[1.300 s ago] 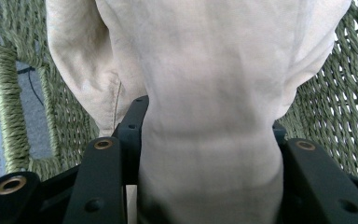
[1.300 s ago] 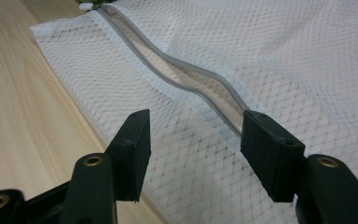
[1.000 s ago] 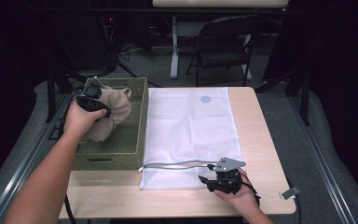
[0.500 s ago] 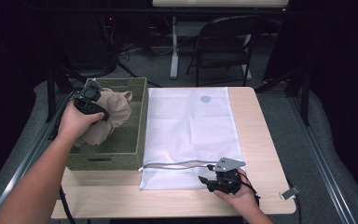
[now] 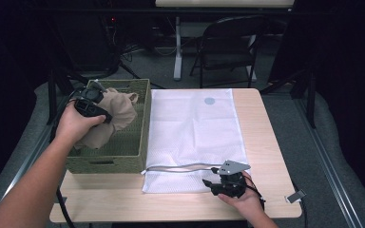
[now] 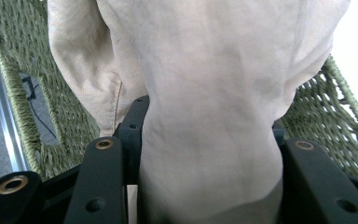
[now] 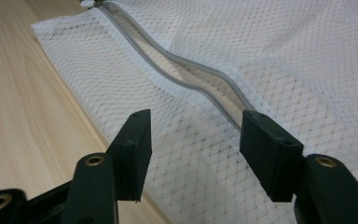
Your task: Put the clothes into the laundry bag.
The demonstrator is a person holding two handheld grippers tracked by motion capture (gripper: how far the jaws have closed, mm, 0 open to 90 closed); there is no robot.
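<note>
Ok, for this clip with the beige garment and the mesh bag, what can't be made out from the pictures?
- Left gripper view: the beige garment covers the pad faces of the left gripper, and its top is cut off by the edge.
- High view: the basket floor is hidden behind its near wall and the garment.
- High view: the round mark on the mesh bag is too small to read.
- Right gripper view: the zipper pull is cut off at the top edge; the right gripper is open.

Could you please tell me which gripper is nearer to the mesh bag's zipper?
Right. The right gripper sits open at the zipper; the left gripper holds the beige cloth over the basket.
</note>
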